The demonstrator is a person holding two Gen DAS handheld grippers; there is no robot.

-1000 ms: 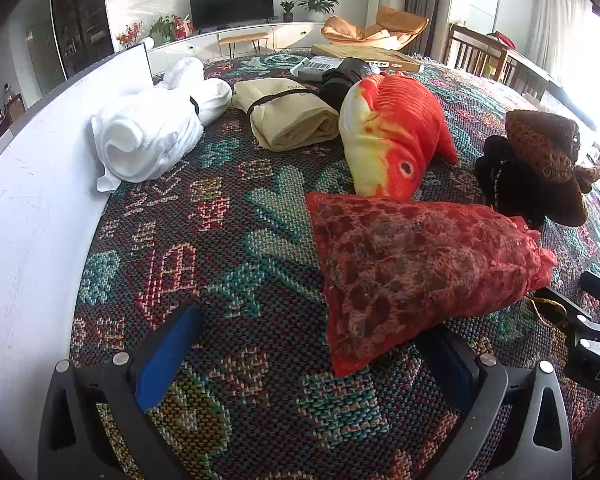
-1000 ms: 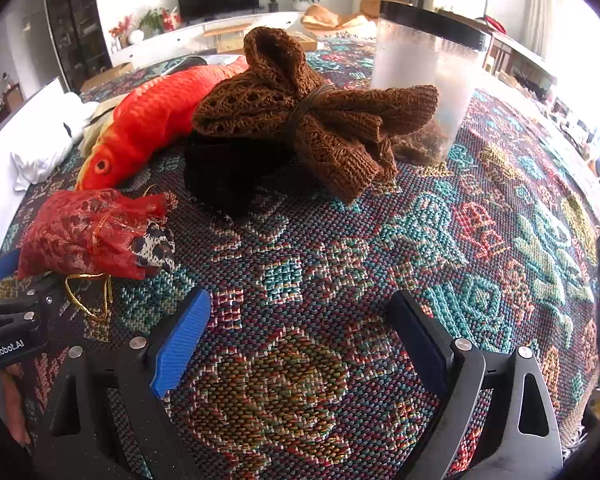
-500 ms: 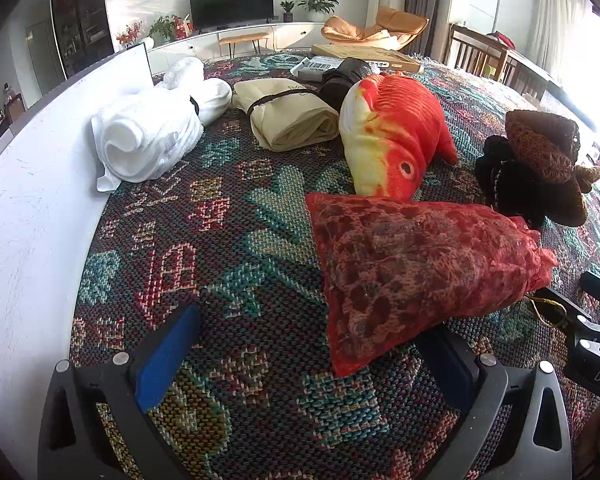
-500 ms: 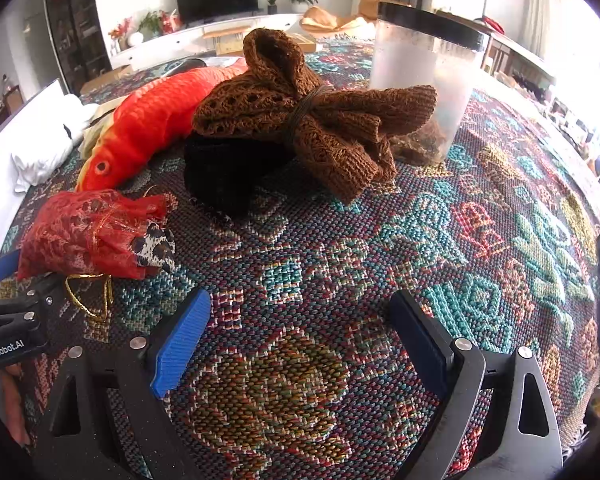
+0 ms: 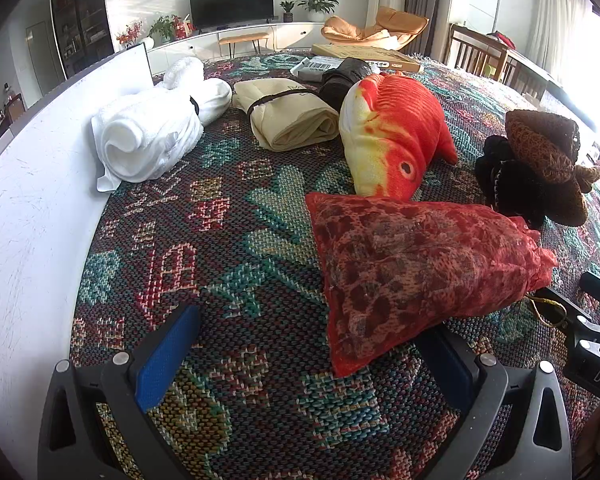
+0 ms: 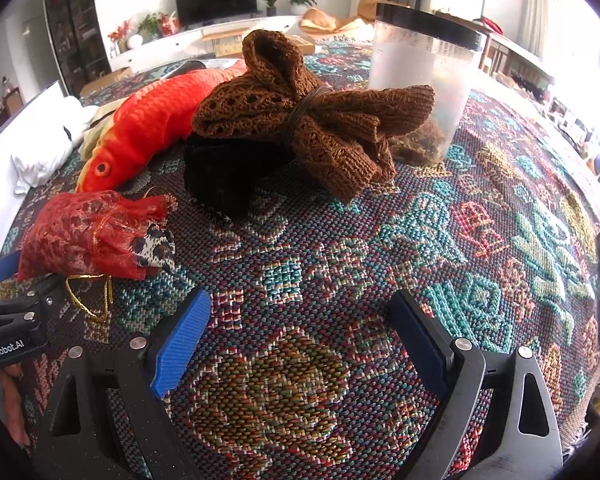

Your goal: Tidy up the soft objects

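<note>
A red mesh pouch [image 5: 416, 268] with leopard cloth inside lies on the patterned tablecloth [image 5: 228, 248]; it also shows in the right wrist view [image 6: 88, 236]. My left gripper [image 5: 304, 356] is open, its right finger under the pouch's near corner. Behind it lie an orange fish plush [image 5: 396, 132], a brown knit bundle [image 5: 548, 156] on black cloth, a beige roll [image 5: 292, 116] and a white towel roll [image 5: 152, 132]. My right gripper [image 6: 300, 344] is open and empty over bare cloth, in front of the knit bundle [image 6: 312, 120].
A clear plastic jar [image 6: 424, 84] with a black rim stands behind the knit bundle. A white board [image 5: 24, 208] runs along the table's left edge. A flat cardboard box [image 5: 364, 58] and a dark pouch [image 5: 344, 80] lie at the far end.
</note>
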